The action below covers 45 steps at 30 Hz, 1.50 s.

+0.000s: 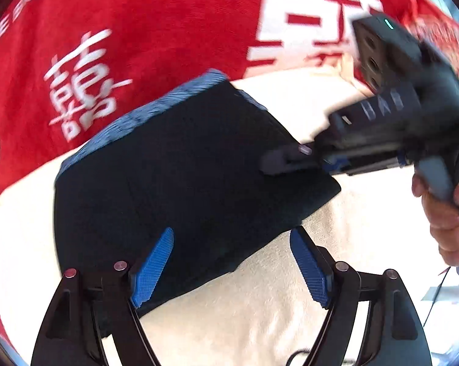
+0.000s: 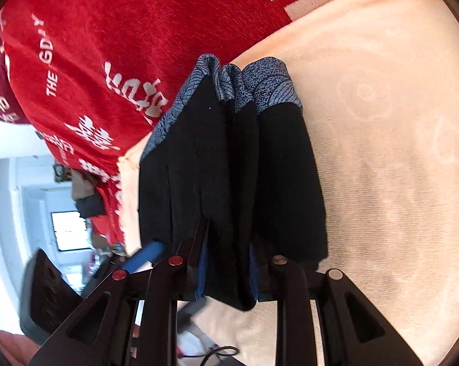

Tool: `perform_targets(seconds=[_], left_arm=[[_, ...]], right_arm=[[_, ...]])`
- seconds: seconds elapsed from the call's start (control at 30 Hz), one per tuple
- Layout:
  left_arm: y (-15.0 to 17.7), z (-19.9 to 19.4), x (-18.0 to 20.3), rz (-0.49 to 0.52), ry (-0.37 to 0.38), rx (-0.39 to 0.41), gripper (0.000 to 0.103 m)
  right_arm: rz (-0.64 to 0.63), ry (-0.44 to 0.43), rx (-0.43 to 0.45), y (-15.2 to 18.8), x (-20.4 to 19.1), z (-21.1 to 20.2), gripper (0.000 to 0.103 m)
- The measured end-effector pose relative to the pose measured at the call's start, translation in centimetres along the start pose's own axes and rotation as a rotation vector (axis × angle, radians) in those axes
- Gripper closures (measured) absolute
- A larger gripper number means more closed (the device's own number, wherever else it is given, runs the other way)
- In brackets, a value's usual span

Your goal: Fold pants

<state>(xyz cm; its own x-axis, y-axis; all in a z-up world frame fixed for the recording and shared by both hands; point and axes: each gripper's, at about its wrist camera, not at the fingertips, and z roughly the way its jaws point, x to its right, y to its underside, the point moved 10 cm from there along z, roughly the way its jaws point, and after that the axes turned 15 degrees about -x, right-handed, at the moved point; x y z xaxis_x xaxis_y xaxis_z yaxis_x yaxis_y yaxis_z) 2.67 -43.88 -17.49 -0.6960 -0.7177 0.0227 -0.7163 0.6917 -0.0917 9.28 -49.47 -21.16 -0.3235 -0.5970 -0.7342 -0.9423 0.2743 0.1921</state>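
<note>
The dark navy pants (image 1: pixel 180 177) with a blue patterned waistband are folded into a compact stack on a cream towel (image 1: pixel 260 305). My left gripper (image 1: pixel 232 262) is open, its blue pads just above the near edge of the pants, holding nothing. My right gripper (image 1: pixel 278 160) reaches in from the right and is shut on the pants' right edge. In the right wrist view the pants (image 2: pixel 278 183) show several folded layers, and the right gripper (image 2: pixel 226 277) clamps the near layers between its fingers.
A red blanket (image 1: pixel 138 30) with white characters lies behind the towel. The person's hand (image 1: pixel 443 213) holds the right gripper's handle. A room with a window (image 2: pixel 67 228) shows at the left in the right wrist view. A black cable (image 2: pixel 217 352) lies near the towel's edge.
</note>
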Motion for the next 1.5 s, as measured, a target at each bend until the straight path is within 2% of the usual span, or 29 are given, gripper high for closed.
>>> perform_targets(seconds=[0.1, 0.2, 0.3, 0.47, 0.53, 0.6, 0.7, 0.73, 0.83, 0.93, 1.0, 1.13, 1.23, 1.37, 1.5], left_arm=[[0.4, -0.8, -2.6, -0.086, -0.006, -0.026, 0.023], [1.0, -1.0, -5.3, -0.189, -0.003, -0.063, 0.023], [1.7, -0.7, -8.2, -0.256, -0.046, -0.094, 0.023], [3.0, 0.1, -11.2, -0.322, -0.075, -0.123, 0.023], [3.4, 0.7, -12.0, -0.336, -0.076, -0.131, 0.023], [3.9, 1.7, -12.8, -0.347, -0.083, -0.149, 0.023], [4.1, 2.4, -13.1, -0.356, -0.059, -0.159, 0.022], [4.2, 2.4, -13.1, -0.353, -0.062, -0.158, 0.019], [4.3, 2.4, -13.2, -0.36, -0.043, -0.165, 0.019], [4.3, 2.6, -13.4, -0.36, -0.031, -0.177, 0.019], [4.4, 2.6, -13.6, -0.356, -0.029, -0.183, 0.019], [4.4, 2.7, -13.9, -0.365, -0.018, -0.202, 0.019], [4.5, 2.4, -14.5, -0.375, -0.055, -0.199, 0.001], [4.8, 2.5, -15.0, -0.381, -0.049, -0.203, 0.001], [5.0, 2.8, -15.3, -0.389, -0.039, -0.212, 0.001]], right_arm=[[-0.013, 0.107, -0.002, 0.4, 0.4, -0.6, 0.074], [-0.023, 0.25, 0.005, 0.9, 1.0, -1.6, 0.069], [-0.035, 0.394, 0.006, 1.3, 1.3, -1.8, 0.067], [-0.045, 0.497, 0.036, 2.2, 0.6, -2.8, 0.067], [-0.065, 0.507, 0.081, 2.2, -0.7, -3.4, 0.067], [-0.094, 0.479, 0.112, 2.2, -2.3, -3.5, 0.067], [-0.129, 0.487, 0.08, 2.0, -3.5, -1.9, 0.067], [-0.131, 0.498, 0.059, 1.9, -3.3, -1.0, 0.067], [-0.103, 0.534, 0.009, 2.3, -2.0, 0.9, 0.067], [-0.04, 0.494, 0.01, 2.8, -1.1, 1.1, 0.067], [-0.018, 0.517, 0.014, 3.3, -0.3, 0.6, 0.067], [0.011, 0.514, 0.0, 4.2, 0.5, 0.4, 0.062], [0.031, 0.517, -0.003, 4.7, 0.7, 0.5, 0.061], [0.044, 0.503, -0.004, 5.7, 1.1, -0.1, 0.05], [0.041, 0.506, -0.005, 5.8, 1.0, -0.4, 0.045]])
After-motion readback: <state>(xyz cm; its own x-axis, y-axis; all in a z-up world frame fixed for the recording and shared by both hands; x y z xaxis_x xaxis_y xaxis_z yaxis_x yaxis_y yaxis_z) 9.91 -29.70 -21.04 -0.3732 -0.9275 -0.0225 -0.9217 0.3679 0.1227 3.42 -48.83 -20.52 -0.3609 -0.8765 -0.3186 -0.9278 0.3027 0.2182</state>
